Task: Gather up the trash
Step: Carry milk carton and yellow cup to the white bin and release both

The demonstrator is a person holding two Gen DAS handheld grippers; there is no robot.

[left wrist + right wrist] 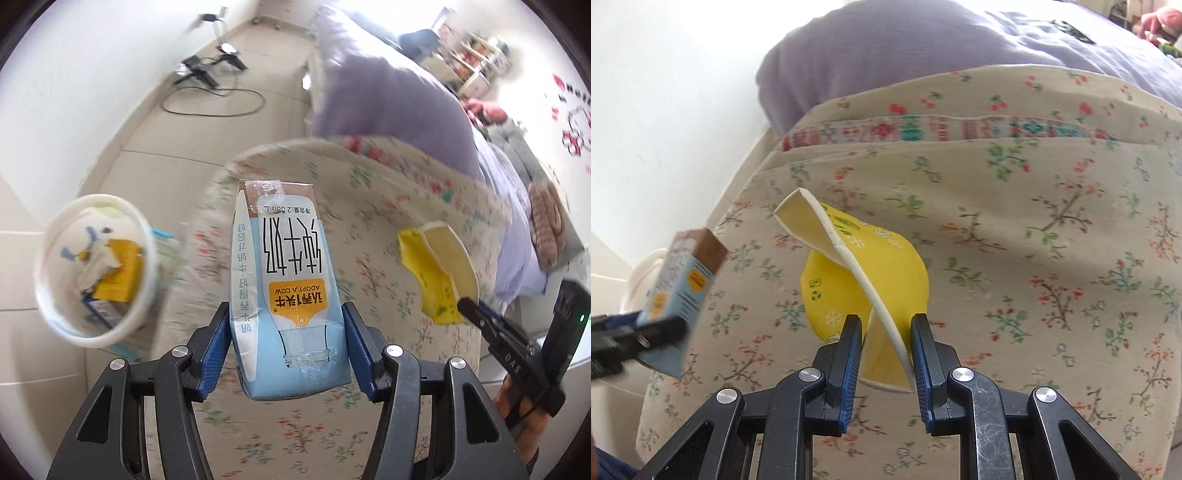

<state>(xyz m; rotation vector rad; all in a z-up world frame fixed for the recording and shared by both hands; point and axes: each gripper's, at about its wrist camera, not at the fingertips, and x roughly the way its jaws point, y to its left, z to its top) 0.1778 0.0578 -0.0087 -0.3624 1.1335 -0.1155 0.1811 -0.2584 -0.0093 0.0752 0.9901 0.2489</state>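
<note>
The left gripper (286,325) clamps a pale-blue, box-shaped milk carton (284,280); the right gripper (885,334) pinches a crushed yellow paper cup (864,280) by its thin, bent wall above the floral bedcover (1034,221). That smooth, slack paper may slip free. The round white bin (96,269) sits left of the carton.

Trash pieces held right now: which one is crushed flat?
The yellow paper cup in the right claw; the left claw's blue milk carton keeps its box shape.
</note>
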